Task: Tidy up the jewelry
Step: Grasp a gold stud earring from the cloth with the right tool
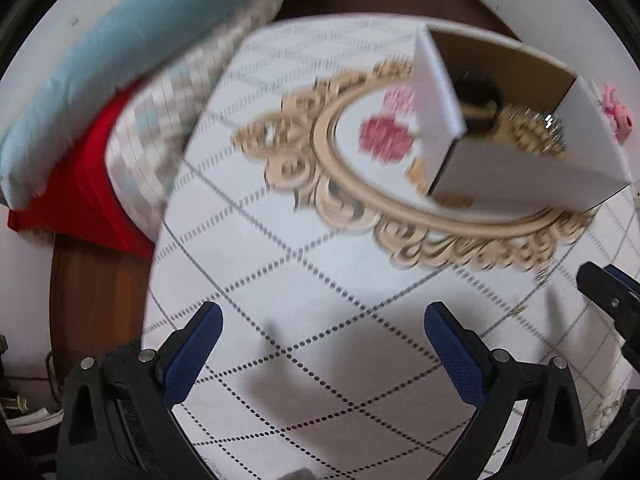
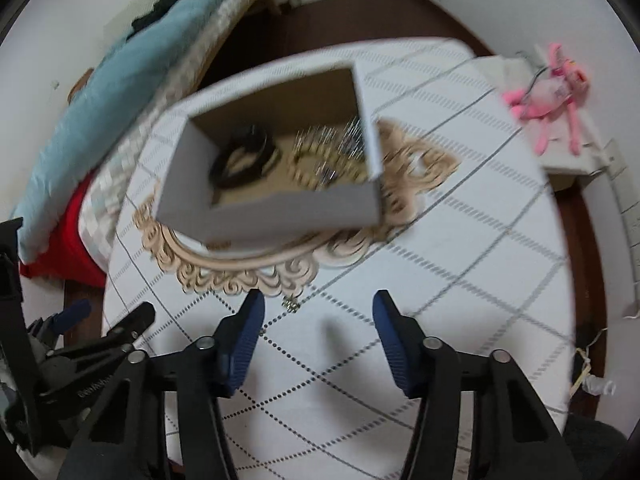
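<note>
A white cardboard box with a brown inside stands on the patterned white tablecloth. It holds black bangles and gold and silver jewelry. The box also shows in the left wrist view, upper right. A small gold piece lies on the cloth just ahead of my right gripper, which is open and empty. My left gripper is open and empty above the cloth, left of the box. The right gripper's fingers show at the left wrist view's right edge.
A gold ornate oval print lies under the box. A blue pillow and red cloth sit on a bed at the left. A pink plush toy lies on a white stand at the far right. Dark floor surrounds the table.
</note>
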`<state>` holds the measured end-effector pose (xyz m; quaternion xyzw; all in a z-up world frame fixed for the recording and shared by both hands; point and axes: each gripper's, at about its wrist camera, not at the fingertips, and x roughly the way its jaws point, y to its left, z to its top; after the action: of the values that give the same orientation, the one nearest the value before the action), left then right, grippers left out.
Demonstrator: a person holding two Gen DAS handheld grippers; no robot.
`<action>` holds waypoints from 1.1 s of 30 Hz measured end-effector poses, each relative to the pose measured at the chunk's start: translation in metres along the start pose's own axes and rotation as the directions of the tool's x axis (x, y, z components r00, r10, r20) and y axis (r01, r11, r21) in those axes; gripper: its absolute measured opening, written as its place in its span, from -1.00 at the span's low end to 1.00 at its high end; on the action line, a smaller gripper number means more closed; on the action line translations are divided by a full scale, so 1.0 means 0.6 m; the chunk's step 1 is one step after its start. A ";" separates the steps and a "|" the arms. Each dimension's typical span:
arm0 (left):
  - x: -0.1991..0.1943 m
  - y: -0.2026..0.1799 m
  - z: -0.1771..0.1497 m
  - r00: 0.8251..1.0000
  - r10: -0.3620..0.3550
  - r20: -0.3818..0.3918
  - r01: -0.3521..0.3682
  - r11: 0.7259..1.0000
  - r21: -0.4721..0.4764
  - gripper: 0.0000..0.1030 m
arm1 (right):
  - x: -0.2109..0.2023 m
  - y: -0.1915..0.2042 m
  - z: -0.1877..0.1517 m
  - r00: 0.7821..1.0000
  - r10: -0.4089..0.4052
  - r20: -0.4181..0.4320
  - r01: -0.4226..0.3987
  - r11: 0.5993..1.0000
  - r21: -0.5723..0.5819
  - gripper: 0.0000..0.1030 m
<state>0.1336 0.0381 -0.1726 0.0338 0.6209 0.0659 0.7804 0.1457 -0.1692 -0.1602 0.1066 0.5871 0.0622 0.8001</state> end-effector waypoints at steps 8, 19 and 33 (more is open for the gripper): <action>0.046 0.002 -0.009 0.995 -0.046 -0.091 0.047 0.999 0.015 1.00 | 0.068 0.048 -0.011 0.996 -0.054 -0.067 0.050 0.996 -0.069 -0.15; 0.057 0.006 -0.010 0.991 -0.090 -0.103 0.091 0.996 0.009 1.00 | 0.072 0.074 -0.016 0.984 -0.174 -0.025 0.168 0.972 -0.162 -0.91; -0.007 -0.107 -0.035 0.983 -0.186 -0.005 0.185 0.974 0.132 0.99 | -0.034 -0.065 -0.054 0.989 -0.144 0.019 0.143 0.988 0.057 -0.94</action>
<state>0.1161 -0.0269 -0.1820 0.0276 0.6214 -0.0485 0.7815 0.1077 -0.2085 -0.1601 0.0869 0.5855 -0.0131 0.8059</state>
